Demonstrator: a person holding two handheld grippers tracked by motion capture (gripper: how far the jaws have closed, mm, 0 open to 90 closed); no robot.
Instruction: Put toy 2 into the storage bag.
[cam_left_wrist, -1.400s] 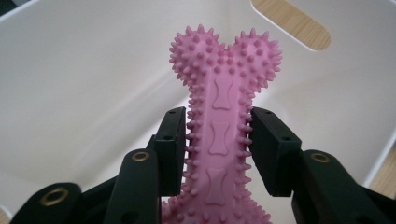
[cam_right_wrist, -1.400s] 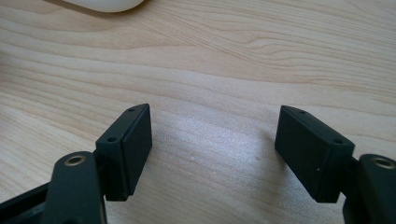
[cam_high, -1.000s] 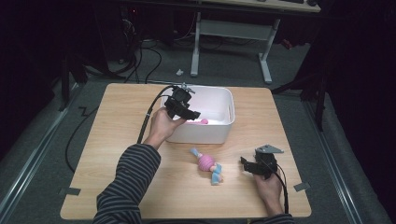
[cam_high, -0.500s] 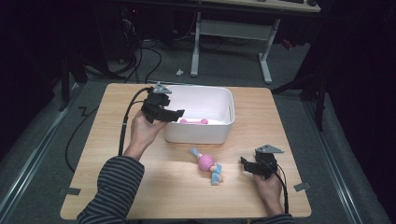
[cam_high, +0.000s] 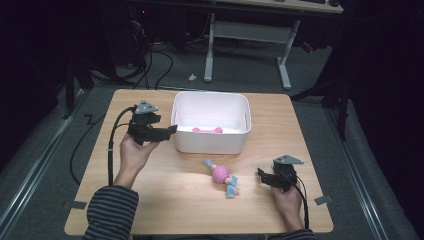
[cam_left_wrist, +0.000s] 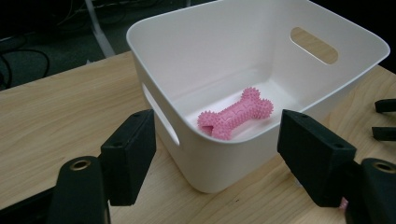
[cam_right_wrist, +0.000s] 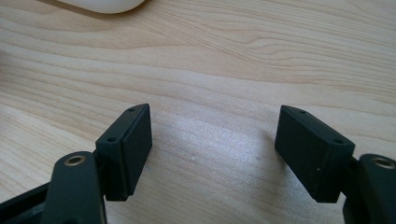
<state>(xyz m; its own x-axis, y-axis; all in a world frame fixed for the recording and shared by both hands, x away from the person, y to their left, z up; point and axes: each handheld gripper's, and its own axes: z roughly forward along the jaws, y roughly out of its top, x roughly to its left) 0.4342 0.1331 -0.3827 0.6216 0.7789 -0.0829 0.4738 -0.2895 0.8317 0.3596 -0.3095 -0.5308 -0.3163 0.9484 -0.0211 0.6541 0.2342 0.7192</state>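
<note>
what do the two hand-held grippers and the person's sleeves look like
Both are black two-jaw tools. The left hand-held gripper and the right hand-held gripper each carry a grey three-cornered plate on top and trail a black cable. Up close, the jaws end in flat black rectangular pads with small screw holes, on arms with a brass-coloured pivot. The left forearm wears a dark sleeve with thin pale stripes.

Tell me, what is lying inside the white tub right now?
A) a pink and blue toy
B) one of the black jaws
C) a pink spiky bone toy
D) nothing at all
C: the left gripper view shows a pink spiky bone toy lying on the floor of the white tub.
</note>
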